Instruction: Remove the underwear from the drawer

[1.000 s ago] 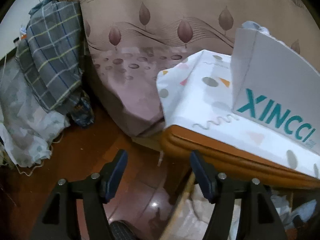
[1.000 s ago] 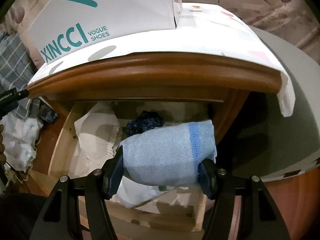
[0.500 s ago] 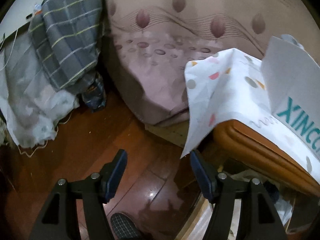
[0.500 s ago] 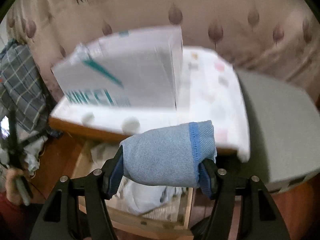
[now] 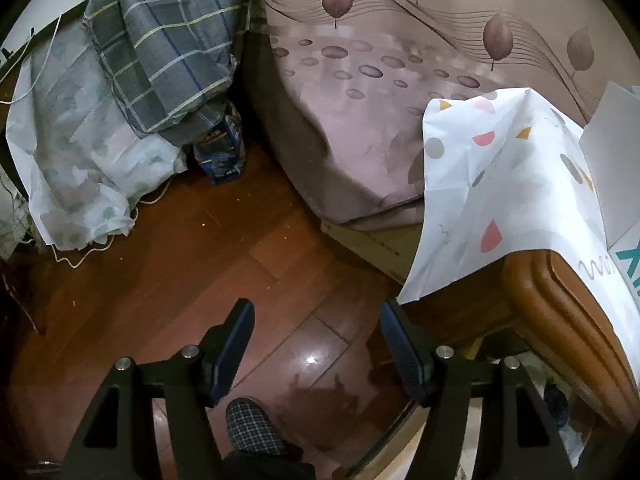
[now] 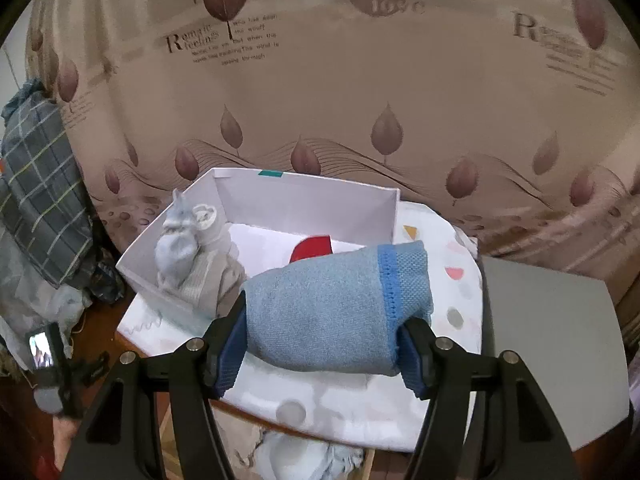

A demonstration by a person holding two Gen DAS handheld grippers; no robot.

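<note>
The right gripper is clamped on the rolled blue underwear, held above the cloth-covered nightstand, clear of the open drawer below. A firm pinch across the roll should be kept so it does not unroll. The white box lies just behind, with open room inside. The left gripper is spread, empty, over bare floor.

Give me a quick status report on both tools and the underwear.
Right tool shut on blue underwear, held above the white box. Left tool open, empty, over bare floor. Nothing in the way.
</note>
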